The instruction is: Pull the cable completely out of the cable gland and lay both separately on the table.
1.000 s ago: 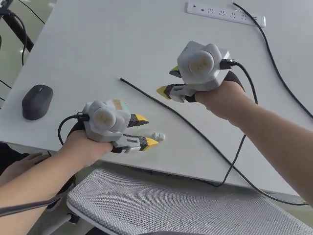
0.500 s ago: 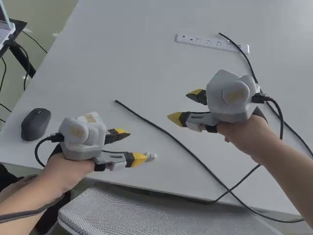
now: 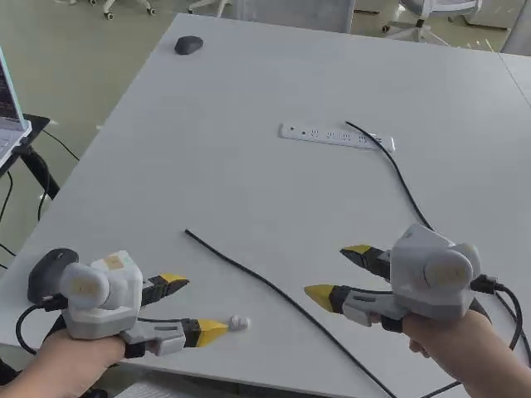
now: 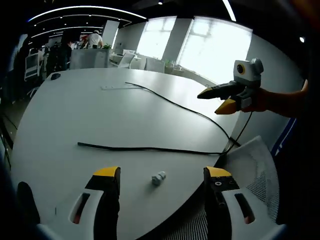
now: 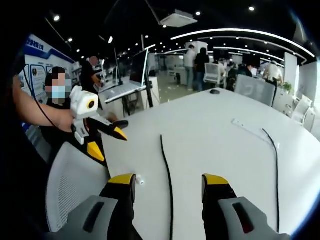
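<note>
While both grippers hover over the near edge of the table (image 3: 216, 124), their jaws stand apart and grip nothing. The left gripper (image 3: 199, 307) is at the near left, and the right gripper (image 3: 333, 270) is at the near right. The cable (image 3: 274, 286) lies flat on the table, running diagonally between the two grippers. The gland (image 3: 239, 322) lies on the table close to the near edge, apart from the cable. In the left gripper view, the gland sits ahead of the open jaws, touching neither. A power strip (image 3: 336, 136) with its own cord lies farther back. A mouse (image 3: 50, 274) rests at the left edge.
</note>
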The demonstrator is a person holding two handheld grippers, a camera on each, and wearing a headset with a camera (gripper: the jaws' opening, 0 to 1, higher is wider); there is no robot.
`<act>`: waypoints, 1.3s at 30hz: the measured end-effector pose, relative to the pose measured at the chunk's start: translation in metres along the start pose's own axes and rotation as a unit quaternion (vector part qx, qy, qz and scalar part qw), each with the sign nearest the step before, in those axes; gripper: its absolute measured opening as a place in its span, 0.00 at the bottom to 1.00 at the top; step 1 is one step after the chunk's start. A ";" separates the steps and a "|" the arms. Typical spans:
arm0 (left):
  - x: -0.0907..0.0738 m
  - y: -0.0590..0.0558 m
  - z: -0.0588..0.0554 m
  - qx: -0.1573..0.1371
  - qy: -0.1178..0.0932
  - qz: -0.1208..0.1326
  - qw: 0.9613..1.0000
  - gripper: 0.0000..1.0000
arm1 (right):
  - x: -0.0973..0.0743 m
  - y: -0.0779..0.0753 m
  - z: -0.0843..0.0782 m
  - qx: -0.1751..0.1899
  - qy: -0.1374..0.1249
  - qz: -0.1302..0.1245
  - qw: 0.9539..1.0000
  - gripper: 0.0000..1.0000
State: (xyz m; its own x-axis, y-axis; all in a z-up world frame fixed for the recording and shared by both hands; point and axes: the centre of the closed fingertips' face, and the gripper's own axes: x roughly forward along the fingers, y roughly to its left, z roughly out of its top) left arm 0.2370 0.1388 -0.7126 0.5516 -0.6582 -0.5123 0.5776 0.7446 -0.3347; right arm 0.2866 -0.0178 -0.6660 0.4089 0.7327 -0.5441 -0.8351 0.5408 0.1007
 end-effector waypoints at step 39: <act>-0.030 -0.008 -0.010 -0.018 0.007 0.028 0.999 0.99 | -0.039 0.033 -0.069 0.129 -0.005 0.038 0.991 0.99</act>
State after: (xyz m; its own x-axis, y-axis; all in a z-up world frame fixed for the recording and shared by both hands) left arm 0.2099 0.1537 -0.7023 0.5738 -0.6139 -0.5421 0.5236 0.7839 -0.3336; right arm 0.2181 -0.0568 -0.6989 0.3532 0.7782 -0.5193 -0.7419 0.5711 0.3512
